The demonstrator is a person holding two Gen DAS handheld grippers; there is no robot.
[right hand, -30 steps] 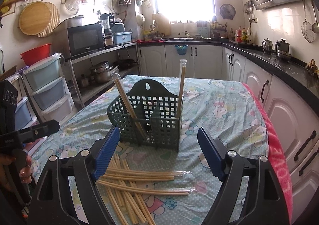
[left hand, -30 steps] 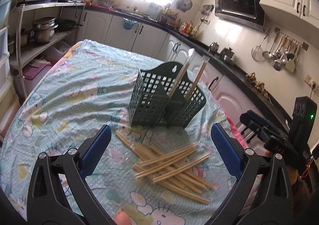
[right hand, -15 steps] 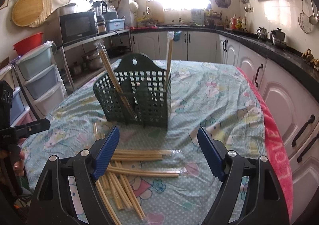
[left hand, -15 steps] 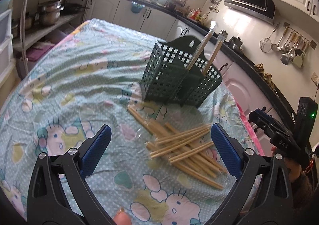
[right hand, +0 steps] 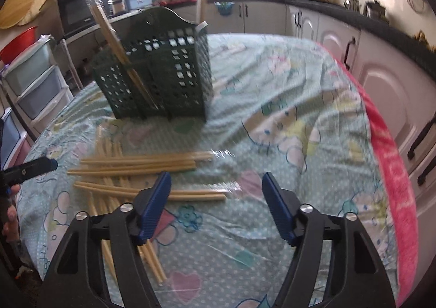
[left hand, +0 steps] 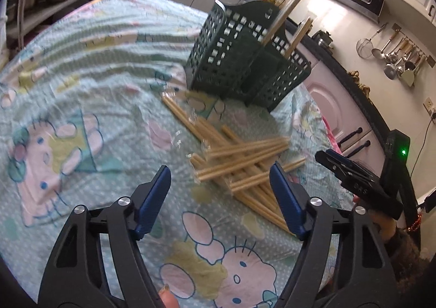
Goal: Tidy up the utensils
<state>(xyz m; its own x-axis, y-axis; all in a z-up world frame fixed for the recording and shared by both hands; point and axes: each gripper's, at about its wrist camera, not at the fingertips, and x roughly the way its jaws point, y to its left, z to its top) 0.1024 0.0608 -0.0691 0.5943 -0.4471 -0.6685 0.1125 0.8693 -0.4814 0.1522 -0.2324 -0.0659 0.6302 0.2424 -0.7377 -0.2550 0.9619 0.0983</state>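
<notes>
— Hovering, both of them. The left gripper [left hand: 220, 188] sits low in the middle of its view, blue pads spread apart with nothing between them, above the patterned tablecloth [left hand: 81, 84].

— And the other one?

— Same story: the right gripper [right hand: 216, 199] has its fingers parted and empty, lower centre of its view. Its left pad [right hand: 154, 205] overlaps a wrapped chopstick in the picture, though whether it touches I cannot tell.

— Where are the chopsticks?

— A loose pile of chopsticks [left hand: 239, 163] lies crisscrossed on the cloth, just above and between the left gripper's pads, centre of that view. From the right camera the same pile [right hand: 141, 163] spreads across the left-centre, some sticks running sideways, others pointing toward the camera.

— And the holder?

— The green basket [left hand: 245, 54] stands beyond the pile, upper centre of the left view, and upper left of the right view [right hand: 160, 76]. Two wrapped sticks [left hand: 286, 19] lean up out of it, tilted.

— Anything else?

— Ladles and strainers [left hand: 395, 54] hang on the wall at the right edge of the left view; white cabinets [right hand: 340, 32] run along the upper right of the other. Everything is a bit blurred.
</notes>
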